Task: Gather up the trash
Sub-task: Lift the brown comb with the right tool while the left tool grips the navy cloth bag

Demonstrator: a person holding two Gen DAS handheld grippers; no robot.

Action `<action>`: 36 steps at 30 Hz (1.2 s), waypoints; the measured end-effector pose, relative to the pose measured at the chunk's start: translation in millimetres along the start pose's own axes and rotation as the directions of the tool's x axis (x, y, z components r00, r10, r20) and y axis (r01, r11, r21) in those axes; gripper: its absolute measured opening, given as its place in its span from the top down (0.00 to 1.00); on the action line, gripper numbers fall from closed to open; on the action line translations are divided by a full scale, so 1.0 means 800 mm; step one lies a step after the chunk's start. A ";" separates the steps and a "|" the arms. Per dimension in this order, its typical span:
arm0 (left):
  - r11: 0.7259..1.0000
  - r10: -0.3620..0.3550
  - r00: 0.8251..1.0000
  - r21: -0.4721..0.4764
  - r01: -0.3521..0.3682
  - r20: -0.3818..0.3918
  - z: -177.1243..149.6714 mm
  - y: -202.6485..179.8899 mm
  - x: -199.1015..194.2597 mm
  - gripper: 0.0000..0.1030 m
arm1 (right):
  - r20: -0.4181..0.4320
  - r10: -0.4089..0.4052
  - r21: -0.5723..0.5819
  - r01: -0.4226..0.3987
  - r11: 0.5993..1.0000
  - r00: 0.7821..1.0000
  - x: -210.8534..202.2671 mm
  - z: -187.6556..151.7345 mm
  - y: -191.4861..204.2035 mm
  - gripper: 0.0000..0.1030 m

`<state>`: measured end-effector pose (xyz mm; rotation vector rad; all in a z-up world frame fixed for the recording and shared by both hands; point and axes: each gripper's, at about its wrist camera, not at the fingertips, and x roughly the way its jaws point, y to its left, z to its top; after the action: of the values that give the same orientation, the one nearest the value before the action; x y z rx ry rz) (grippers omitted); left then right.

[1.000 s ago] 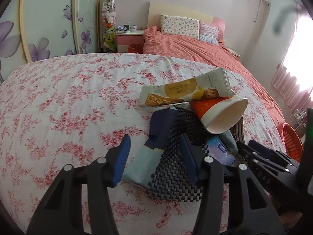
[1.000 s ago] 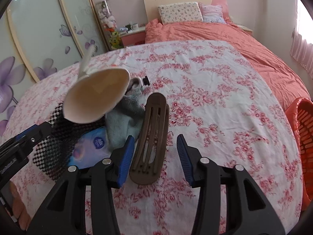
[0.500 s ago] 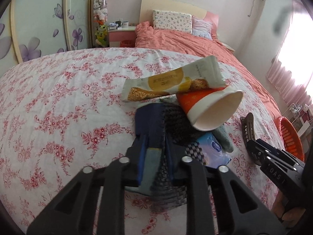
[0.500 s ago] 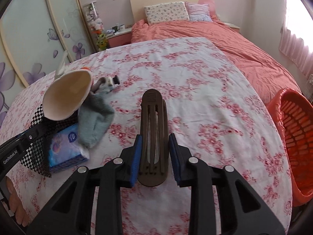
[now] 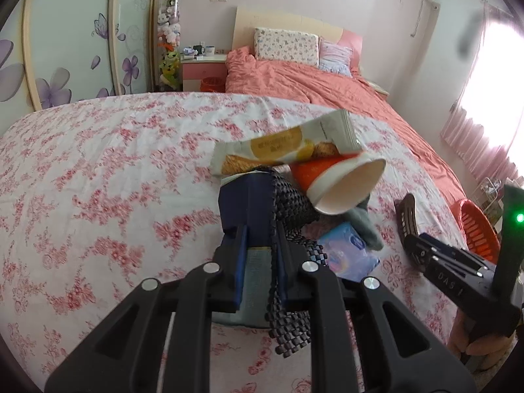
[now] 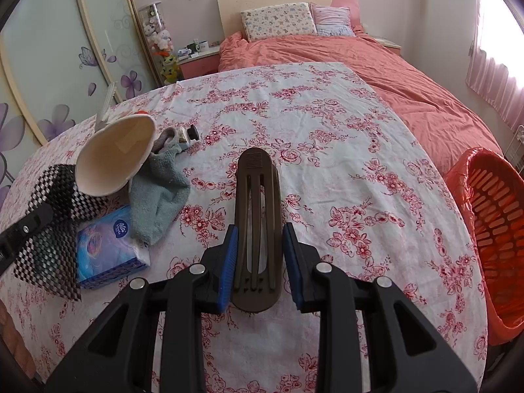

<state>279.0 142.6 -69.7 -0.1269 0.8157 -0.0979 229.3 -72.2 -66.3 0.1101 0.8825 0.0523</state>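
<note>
Two tools are clenched: the left tool (image 5: pixel 260 263) grips a dark blue folded packet (image 5: pixel 245 206) with black checkered mesh (image 5: pixel 293 208), the right tool (image 6: pixel 258 255) a brown slotted plastic piece (image 6: pixel 257 222). Beyond, on the floral-clothed worktop (image 6: pixel 344 170), lie a blue tissue pack (image 6: pixel 106 245), grey sock (image 6: pixel 157 199), tipped paper cup (image 6: pixel 114 154) and snack wrapper (image 5: pixel 285 147); an orange basket (image 6: pixel 497 229) stands beside the worktop's right edge.

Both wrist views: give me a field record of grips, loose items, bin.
left gripper: jaws shut on dark blue packet together with black mesh mat
right gripper: jaws shut on brown slotted clip
paper cup: on its side, atop the mat
snack wrapper: resting on the pile
grey sock: beside the cup
tissue pack: on floral tablecloth
orange basket: at the table's right edge
</note>
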 end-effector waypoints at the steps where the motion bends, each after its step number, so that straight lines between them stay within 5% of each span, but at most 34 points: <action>1: 1.000 0.002 1.000 0.002 -0.002 -0.002 -0.002 -0.002 0.001 0.80 | 0.000 0.000 0.000 0.000 1.000 1.000 0.000 0.000 0.000 0.72; 4: 1.000 0.006 1.000 0.001 -0.006 0.012 -0.006 0.000 -0.004 0.61 | 0.000 0.001 0.001 -0.001 1.000 1.000 0.000 0.000 0.000 0.72; 15: 0.993 0.080 0.997 -0.088 -0.078 0.015 -0.004 0.059 -0.020 0.60 | 0.000 -0.001 -0.001 0.001 1.000 1.000 0.000 0.000 0.000 0.72; 24: 0.998 0.045 0.998 -0.042 -0.047 -0.043 -0.022 0.038 -0.002 0.60 | 0.000 -0.004 -0.004 0.004 1.000 1.000 -0.001 -0.002 0.001 0.72; 36: 0.996 -0.037 0.999 -0.084 0.036 -0.017 -0.019 0.021 -0.010 0.56 | -0.001 0.002 0.000 -0.002 1.000 1.000 -0.002 -0.003 0.000 0.72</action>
<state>263.4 159.3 -76.8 -0.2206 0.8360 -0.0994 226.7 -71.9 -66.8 0.1115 0.8831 0.0543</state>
